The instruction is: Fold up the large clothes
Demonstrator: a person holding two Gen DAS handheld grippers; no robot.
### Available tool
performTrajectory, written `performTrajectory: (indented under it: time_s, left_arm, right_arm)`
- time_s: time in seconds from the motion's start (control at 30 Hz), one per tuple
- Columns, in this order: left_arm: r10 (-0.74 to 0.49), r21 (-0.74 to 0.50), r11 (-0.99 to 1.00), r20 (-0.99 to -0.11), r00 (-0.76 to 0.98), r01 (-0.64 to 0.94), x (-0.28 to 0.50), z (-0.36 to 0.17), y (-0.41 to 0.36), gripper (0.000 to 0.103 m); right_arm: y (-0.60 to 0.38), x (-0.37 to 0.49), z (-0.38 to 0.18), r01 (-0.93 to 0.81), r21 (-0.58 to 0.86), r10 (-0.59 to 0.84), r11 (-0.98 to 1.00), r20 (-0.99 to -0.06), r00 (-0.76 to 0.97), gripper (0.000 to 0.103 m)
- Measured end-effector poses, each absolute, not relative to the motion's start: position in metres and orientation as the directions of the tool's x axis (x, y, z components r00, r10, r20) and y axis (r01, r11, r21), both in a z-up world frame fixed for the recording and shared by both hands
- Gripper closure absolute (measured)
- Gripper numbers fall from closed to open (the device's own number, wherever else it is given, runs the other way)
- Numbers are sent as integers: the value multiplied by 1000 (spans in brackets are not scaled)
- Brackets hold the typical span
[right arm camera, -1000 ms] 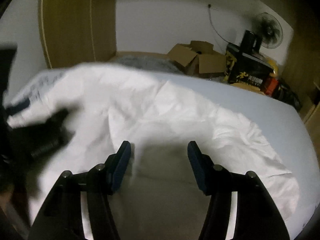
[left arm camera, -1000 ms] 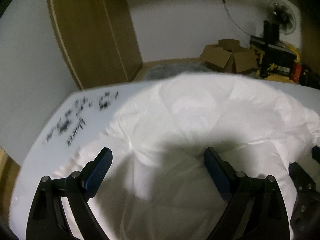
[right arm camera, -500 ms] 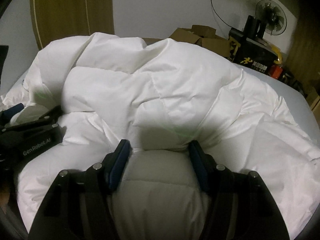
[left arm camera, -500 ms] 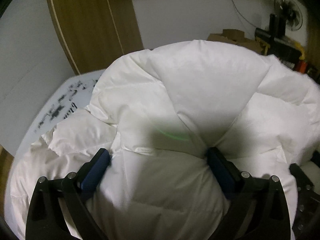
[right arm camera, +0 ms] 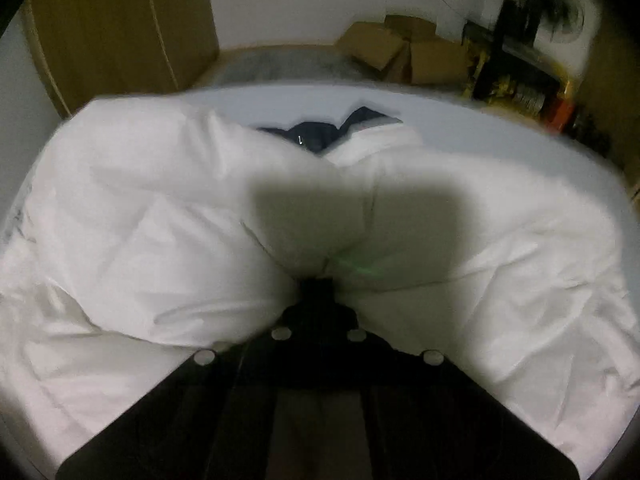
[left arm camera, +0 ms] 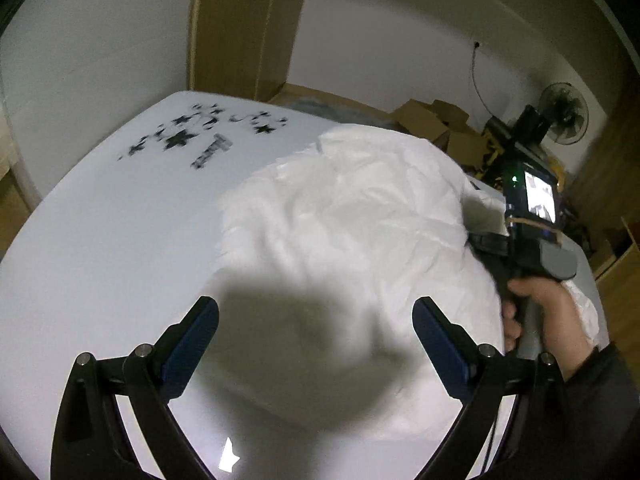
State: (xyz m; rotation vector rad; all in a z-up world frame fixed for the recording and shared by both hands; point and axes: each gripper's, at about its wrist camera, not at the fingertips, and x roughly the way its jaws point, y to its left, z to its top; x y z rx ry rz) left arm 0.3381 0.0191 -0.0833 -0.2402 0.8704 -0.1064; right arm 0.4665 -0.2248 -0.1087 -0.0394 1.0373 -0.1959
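A large white puffy down garment [left arm camera: 360, 232] lies bunched on the pale bed [left arm camera: 100, 248]. My left gripper [left arm camera: 316, 332] is open and empty, held above the garment's near left edge. In the right wrist view my right gripper [right arm camera: 318, 284] is shut on a fold of the white garment [right arm camera: 160, 208]; the cloth bulges on both sides of the closed jaws. A dark blue lining patch [right arm camera: 316, 136] shows at the garment's far edge. The hand-held right gripper body [left arm camera: 528, 236] shows at the right of the left wrist view, against the garment.
The bed sheet carries a black star print [left arm camera: 180, 136] at the far left. A wooden wardrobe [left arm camera: 248, 28] stands behind. Cardboard boxes [left arm camera: 432, 120], a fan [left arm camera: 564, 112] and dark clutter [right arm camera: 516, 72] sit beyond the bed's far right.
My right gripper has closed on the garment. My left gripper has pulled up and left, away from the cloth, still open. The garment has dropped flatter on the bed.
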Motion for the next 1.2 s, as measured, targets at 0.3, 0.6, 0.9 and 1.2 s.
performTrajectory:
  time_s: [0.3, 0.6, 0.9, 1.2]
  left_arm:
    - [-354, -443, 896, -738, 574, -17, 304, -118, 72, 5]
    - [-396, -538, 834, -741, 543, -125, 292, -143, 106, 5]
    - [-613, -754, 641, -615, 496, -142, 315, -160, 99, 0]
    - [-591, -750, 627, -634, 498, -211, 346, -177, 94, 0]
  right_arm:
    - [-216, 325, -103, 37, 119, 82, 992, -845, 528, 103]
    - [-197, 264, -116, -4, 208, 185, 978, -858, 480, 103]
    - [-246, 211, -64, 63, 458, 326, 887, -716, 617, 15]
    - [-287, 187, -60, 74, 514, 362, 855, -692, 625, 15]
